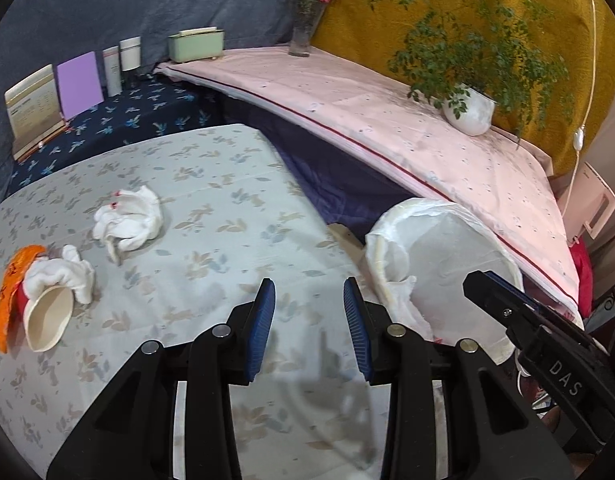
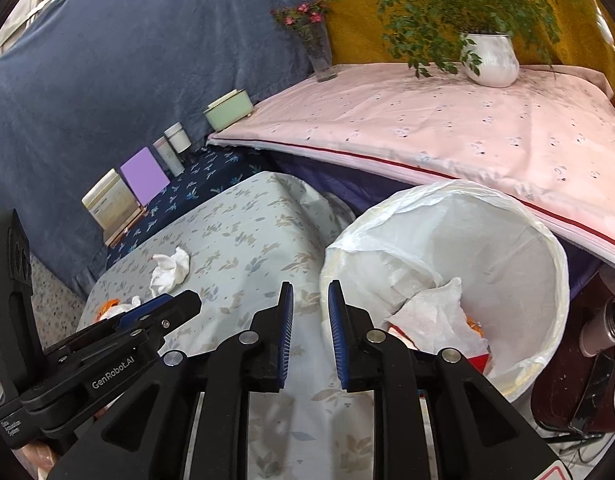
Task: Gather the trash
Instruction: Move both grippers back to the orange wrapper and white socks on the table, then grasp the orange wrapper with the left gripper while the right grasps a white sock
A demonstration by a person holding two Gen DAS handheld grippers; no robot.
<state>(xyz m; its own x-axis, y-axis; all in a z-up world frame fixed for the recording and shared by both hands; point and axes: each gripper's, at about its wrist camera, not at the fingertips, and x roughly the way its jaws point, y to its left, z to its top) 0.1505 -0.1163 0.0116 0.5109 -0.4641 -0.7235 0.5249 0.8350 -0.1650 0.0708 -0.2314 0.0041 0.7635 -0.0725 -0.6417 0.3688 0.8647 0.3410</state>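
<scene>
Left wrist view: left gripper (image 1: pixel 309 292) has its jaws spread, nothing between them, over the leaf-print tablecloth (image 1: pixel 211 184). Ahead and to its left lie a crumpled white tissue (image 1: pixel 127 220), and further left a tipped paper cup (image 1: pixel 47 320) with a second tissue (image 1: pixel 73 276) on it and an orange wrapper (image 1: pixel 9 300) against it. To the claw's right the bin (image 1: pixel 439 264), lined with a white bag, stands just off the table edge. The right gripper's body crosses the lower right corner; the letters "DAS" read on it.

Right wrist view: right gripper (image 2: pixel 310 296) has its jaws parted by a narrow gap, nothing pinched, over the table edge where cloth meets bin (image 2: pixel 507 216). Inside the bin, right of the claw: white tissue, a red scrap and an orange scrap. "GenRobot.AI" reads on the left gripper (image 2: pixel 179 304) at lower left.

Edges and room: open cloth ahead of both claws. A pink cloth shelf (image 1: pixel 387 120) overhangs the bin's far side; a dark gap runs between shelf and table. Printing on the upright card (image 1: pixel 31 108) at far left is too small to read.
</scene>
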